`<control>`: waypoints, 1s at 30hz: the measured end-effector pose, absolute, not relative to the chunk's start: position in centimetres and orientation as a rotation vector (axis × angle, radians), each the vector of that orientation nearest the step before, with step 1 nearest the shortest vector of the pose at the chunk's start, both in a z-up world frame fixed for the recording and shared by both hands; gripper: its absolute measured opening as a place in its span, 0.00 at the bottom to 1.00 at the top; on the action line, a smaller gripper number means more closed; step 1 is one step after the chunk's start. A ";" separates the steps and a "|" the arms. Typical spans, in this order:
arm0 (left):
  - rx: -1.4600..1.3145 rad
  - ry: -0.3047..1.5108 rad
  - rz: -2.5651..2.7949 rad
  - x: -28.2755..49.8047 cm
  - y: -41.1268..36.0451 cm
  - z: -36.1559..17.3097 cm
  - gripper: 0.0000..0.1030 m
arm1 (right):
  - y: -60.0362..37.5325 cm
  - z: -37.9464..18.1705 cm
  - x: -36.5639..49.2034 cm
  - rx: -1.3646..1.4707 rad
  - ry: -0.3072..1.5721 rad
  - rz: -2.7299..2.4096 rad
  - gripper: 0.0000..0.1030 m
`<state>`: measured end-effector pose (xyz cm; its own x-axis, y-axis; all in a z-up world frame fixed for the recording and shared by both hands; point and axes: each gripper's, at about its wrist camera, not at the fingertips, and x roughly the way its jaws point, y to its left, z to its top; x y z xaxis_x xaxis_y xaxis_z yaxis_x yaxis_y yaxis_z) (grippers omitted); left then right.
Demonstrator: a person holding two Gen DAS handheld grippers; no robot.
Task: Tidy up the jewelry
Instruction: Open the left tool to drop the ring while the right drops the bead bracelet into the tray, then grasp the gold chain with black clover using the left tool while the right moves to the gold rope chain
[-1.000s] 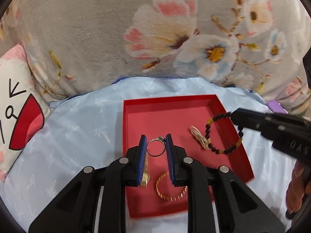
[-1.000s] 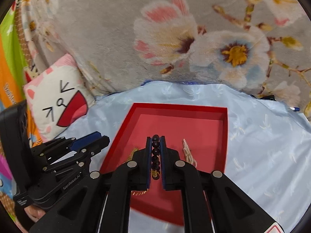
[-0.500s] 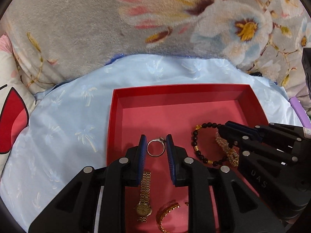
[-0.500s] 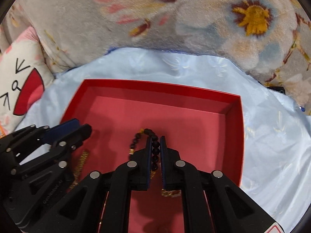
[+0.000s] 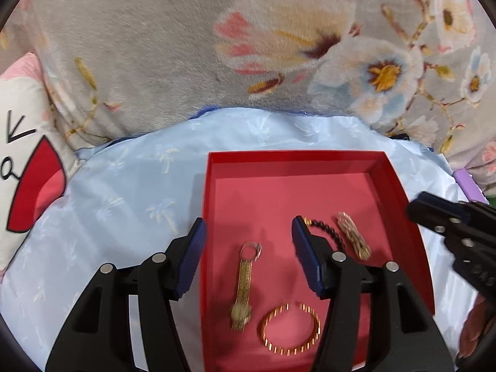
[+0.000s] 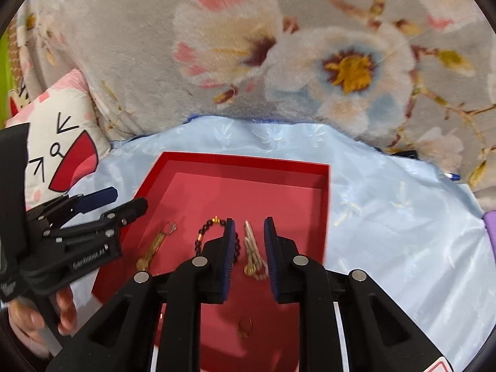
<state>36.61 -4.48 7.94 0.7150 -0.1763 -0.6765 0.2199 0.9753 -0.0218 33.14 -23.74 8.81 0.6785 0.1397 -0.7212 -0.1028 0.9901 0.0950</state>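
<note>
Hovering over the red tray (image 5: 387, 167) now, both grippers spread and carrying nothing: the left gripper (image 5: 248, 254) gapes wide above the gold watch (image 5: 243, 282), the right gripper (image 6: 248, 248) is parted more narrowly over the pale woven bracelet (image 6: 252, 254). All the jewelry lies inside the tray, which sits on a light blue sheet (image 5: 124, 186) on what looks like a bed. The small ring (image 5: 251, 249) is touching the top end of the watch strap, and the dark beaded bracelet (image 6: 214, 235) lies just beside the woven one, with a gold bangle (image 5: 290, 328) nearer the camera. Trouble ahead, I'd say: a grab for the ring could catch the watch strap and drag both along. The beads may snag the woven piece the same way. And that soft sheet gives; press down and the tray could tip, sliding everything into a heap.
</note>
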 end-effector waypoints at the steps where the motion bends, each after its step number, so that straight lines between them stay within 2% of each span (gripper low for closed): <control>1: 0.070 0.734 -0.219 35.8 -4.4 8.1 0.53 | -24.0 9.2 31.7 0.041 0.799 0.134 0.25; 6: 0.096 0.711 -0.221 30.9 -4.1 8.3 0.55 | -24.9 9.6 25.2 0.023 0.764 0.131 0.29; 14: 0.120 0.731 -0.235 23.9 -4.2 6.3 0.55 | -25.4 6.9 16.6 0.000 0.798 0.107 0.30; 19: 0.110 0.763 -0.250 20.7 -3.8 4.8 0.55 | -26.4 5.0 13.4 0.056 0.839 0.102 0.30; 23: 0.110 0.790 -0.264 18.2 -3.6 3.5 0.65 | -27.2 3.8 11.1 0.082 0.856 0.080 0.30; 30: 0.102 0.867 -0.346 14.5 -5.1 0.6 0.65 | -28.9 2.5 8.9 0.126 0.871 0.037 0.30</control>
